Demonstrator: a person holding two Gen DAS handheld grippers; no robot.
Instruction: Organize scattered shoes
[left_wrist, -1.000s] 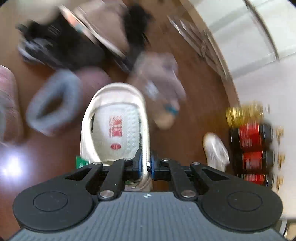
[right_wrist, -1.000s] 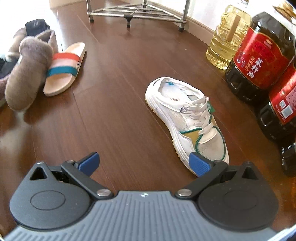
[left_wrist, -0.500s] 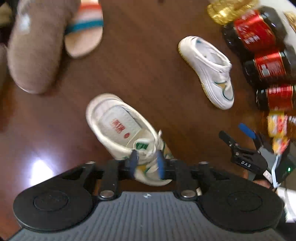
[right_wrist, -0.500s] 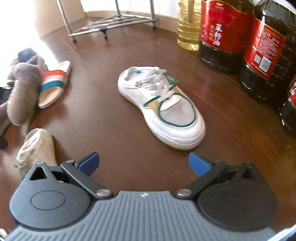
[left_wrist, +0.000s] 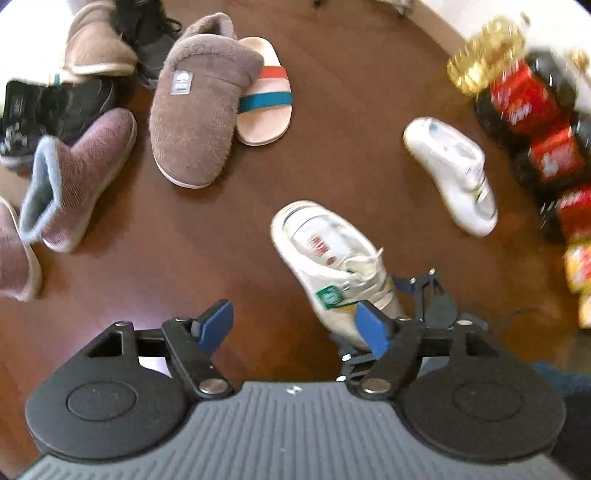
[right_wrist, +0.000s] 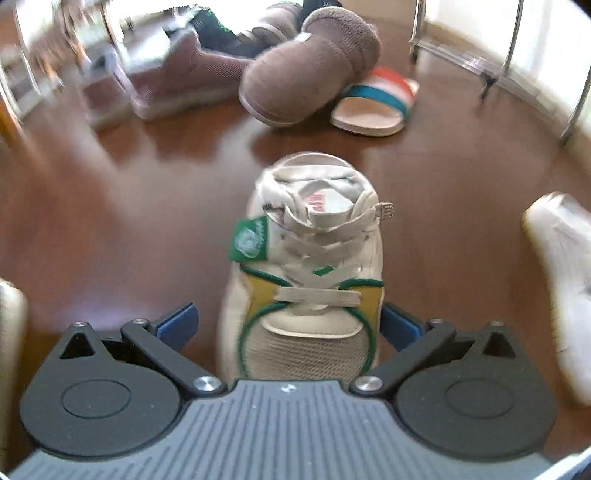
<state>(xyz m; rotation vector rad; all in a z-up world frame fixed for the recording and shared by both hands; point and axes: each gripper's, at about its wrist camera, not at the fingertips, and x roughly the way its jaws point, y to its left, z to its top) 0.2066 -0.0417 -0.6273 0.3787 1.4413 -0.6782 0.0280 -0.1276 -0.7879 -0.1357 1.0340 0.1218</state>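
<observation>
Two white sneakers lie well apart on the brown floor: one (right_wrist: 306, 280) at frame centre, toe between the spread, empty fingers of the right gripper (right_wrist: 288, 325); its mate (left_wrist: 452, 173) at right of the left view. Left gripper (left_wrist: 295, 326) likewise spread, holding nothing. Sneaker looks light, with soft mesh and a firmer sole; best gripped across the toe sides.

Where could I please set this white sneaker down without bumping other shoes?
Bare floor lies between the white sneaker, the pink boot and the brown slipper. Another patch separates the two white sneakers. The far-left pile and the bottles are crowded.
</observation>
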